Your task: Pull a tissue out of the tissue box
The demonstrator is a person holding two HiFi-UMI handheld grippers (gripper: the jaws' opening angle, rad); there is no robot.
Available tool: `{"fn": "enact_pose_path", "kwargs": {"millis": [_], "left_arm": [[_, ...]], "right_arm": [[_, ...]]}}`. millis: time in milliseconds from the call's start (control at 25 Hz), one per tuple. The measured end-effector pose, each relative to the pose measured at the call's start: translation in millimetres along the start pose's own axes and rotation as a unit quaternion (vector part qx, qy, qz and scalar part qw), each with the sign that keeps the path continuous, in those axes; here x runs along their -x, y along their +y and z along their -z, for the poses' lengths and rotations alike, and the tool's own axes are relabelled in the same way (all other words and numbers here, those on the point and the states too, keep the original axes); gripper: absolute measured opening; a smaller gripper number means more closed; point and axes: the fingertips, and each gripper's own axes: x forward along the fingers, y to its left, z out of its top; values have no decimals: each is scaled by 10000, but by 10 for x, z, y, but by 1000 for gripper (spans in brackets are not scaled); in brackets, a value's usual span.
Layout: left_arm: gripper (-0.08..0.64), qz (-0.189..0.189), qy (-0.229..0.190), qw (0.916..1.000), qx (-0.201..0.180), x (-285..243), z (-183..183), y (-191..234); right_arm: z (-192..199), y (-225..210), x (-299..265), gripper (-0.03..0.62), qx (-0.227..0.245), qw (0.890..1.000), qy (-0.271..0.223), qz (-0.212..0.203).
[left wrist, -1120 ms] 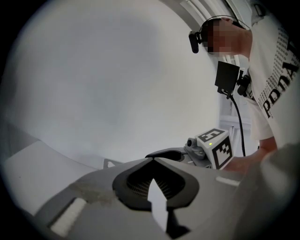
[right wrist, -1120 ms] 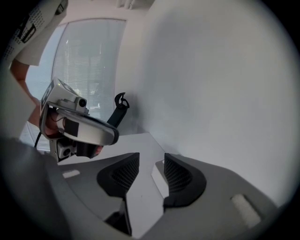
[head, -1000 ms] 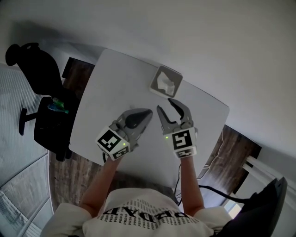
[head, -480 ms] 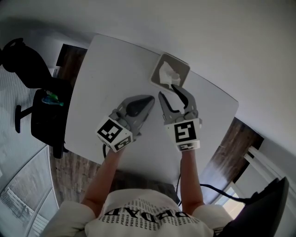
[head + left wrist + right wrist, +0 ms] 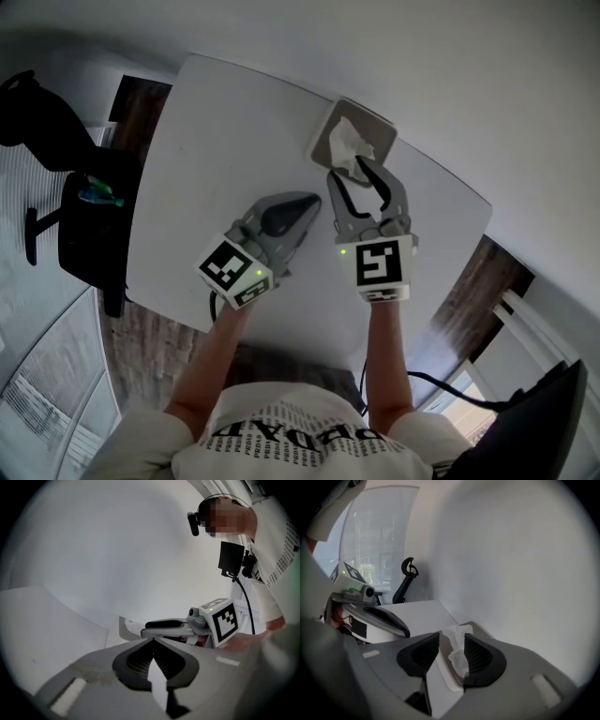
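White table (image 5: 206,141), tissue (image 5: 457,639) between parted jaws of right tool (image 5: 452,640)

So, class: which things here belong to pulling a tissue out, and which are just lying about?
Job:
tissue box
tissue sticking from it
right gripper, open at the tissue
table

Just about:
left gripper, shut and empty
office chair

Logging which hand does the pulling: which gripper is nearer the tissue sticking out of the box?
Right. The right gripper, open, has the tissue between its jaws. The left gripper, shut, is over the table, short of the tissue box.
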Motion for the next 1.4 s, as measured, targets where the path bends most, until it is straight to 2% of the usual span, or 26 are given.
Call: {"fn": "enact_pose_path", "kwargs": {"millis": [320, 400, 440, 520, 800, 1400], "left_arm": [[-9, -63, -36, 9999, 87, 25, 47, 73], [-9, -73, -32, 9999, 102, 27, 59, 75], [-9, -72, -30, 9999, 112, 28, 64, 73], [-9, -63, -29, 9999, 133, 26, 70, 68], [-9, -46, -34, 9999, 156, 19, 71, 48], [-9, 123, -197, 9997, 88, -6, -95, -169]], "right_arm": [[49, -45, -135, 155, -9, 10000, 8, -15], [67, -49, -150, 56, 57, 10000, 64, -1], [72, -48, -153, 26, 94, 9999, 82, 5], [70, -48, -146, 16, 106, 9999, 72, 9], [36, -62, -53, 11, -141, 9999, -92, 26], [-74, -87, 232, 11, -181, 9997, -134, 90]]}}
